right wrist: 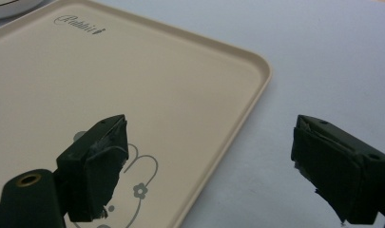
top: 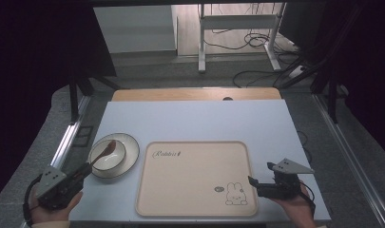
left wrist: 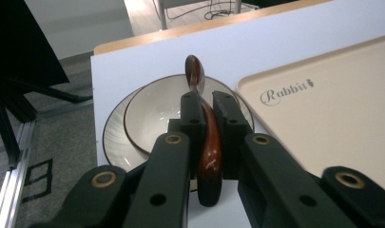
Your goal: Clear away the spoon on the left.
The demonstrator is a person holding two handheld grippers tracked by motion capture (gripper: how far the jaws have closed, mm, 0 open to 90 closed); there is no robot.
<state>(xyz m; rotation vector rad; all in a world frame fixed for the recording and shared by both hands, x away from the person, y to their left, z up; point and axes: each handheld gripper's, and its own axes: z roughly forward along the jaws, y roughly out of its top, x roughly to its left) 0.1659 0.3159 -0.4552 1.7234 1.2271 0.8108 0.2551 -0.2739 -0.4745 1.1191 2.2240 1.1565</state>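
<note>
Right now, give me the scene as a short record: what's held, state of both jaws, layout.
left gripper: jaws shut on the handle of the wooden spoon
spoon position: its head reaches out over the bowl
bowl: sits on the plate, left of the tray
tray: beige, rabbit print, nothing on it, centred near the table's front edge
right gripper: jaws open, nothing between them, at the tray's right edge
table: white top
</note>
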